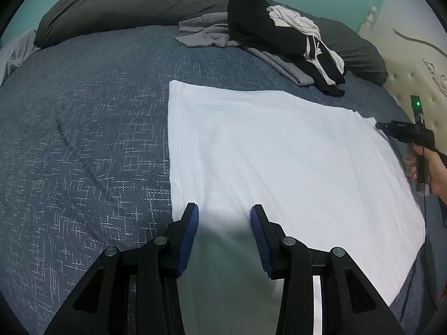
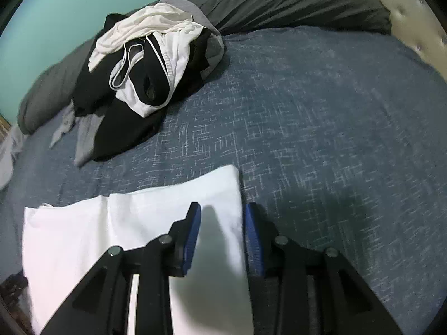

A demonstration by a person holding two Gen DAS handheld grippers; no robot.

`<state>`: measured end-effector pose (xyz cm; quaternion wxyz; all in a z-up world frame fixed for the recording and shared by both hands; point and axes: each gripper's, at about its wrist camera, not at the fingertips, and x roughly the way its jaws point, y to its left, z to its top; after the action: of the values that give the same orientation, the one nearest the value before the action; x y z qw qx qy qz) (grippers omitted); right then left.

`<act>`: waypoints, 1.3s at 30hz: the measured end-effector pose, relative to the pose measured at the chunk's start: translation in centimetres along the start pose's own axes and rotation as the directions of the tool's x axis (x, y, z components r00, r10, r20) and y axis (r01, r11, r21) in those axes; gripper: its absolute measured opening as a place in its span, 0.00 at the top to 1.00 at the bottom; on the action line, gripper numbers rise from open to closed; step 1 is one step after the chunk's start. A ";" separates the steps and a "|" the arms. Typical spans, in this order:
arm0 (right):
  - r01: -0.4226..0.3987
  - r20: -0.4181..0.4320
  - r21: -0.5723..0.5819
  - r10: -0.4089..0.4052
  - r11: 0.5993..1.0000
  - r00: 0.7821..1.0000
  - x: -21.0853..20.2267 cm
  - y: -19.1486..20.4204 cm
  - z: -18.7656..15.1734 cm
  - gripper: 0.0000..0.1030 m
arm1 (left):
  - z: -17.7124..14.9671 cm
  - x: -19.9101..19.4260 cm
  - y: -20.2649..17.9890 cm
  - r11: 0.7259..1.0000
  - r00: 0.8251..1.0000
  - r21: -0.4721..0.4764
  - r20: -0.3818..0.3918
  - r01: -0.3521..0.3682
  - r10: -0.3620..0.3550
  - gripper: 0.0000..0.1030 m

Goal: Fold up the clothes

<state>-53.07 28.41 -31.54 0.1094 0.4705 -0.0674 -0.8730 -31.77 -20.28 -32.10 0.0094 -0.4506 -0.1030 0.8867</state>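
while the white garment [image 1: 279, 162] lies spread flat on the bed [image 1: 83, 139], i count only part of one item as done. it sits right under and ahead of my left tongs [image 1: 225, 212], smoothed into a broad rectangle, its long left edge running straight away from the left finger. from the right wrist view the same cloth shows a layered edge and a doubled corner just ahead of my right tongs [image 2: 222, 210], so i judge at least one fold is already in, though i cannot tell how many.

both tongs are parted and grip nothing. the left pair stands moderately open over the near end of the cloth, pads clear of it as far as i can see. the right pair is a little narrower, straddling the garment's right-hand edge, with fabric below the gap but not pinched between the pads.

what remains looks like most of the job. far ahead of both tongs, a heap of unfolded clothes [image 2: 145, 64], black, white and grey pieces tangled together, lies near the dark pillows [image 1: 125, 5]. i see no finished stack anywhere, and the white piece probably needs another fold before it is set aside.
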 end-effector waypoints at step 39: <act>-0.233 -0.173 0.034 0.235 0.972 0.956 -16.6 -6.8 -20.7 0.66 | -10.9 -11.5 1.7 0.968 0.998 -0.245 0.005 0.056 -0.057 0.50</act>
<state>-27.73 38.89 -31.02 0.2142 0.5351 -0.1185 -0.8085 -16.07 -21.31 -29.54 -0.0209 -0.4462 -0.2245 0.8661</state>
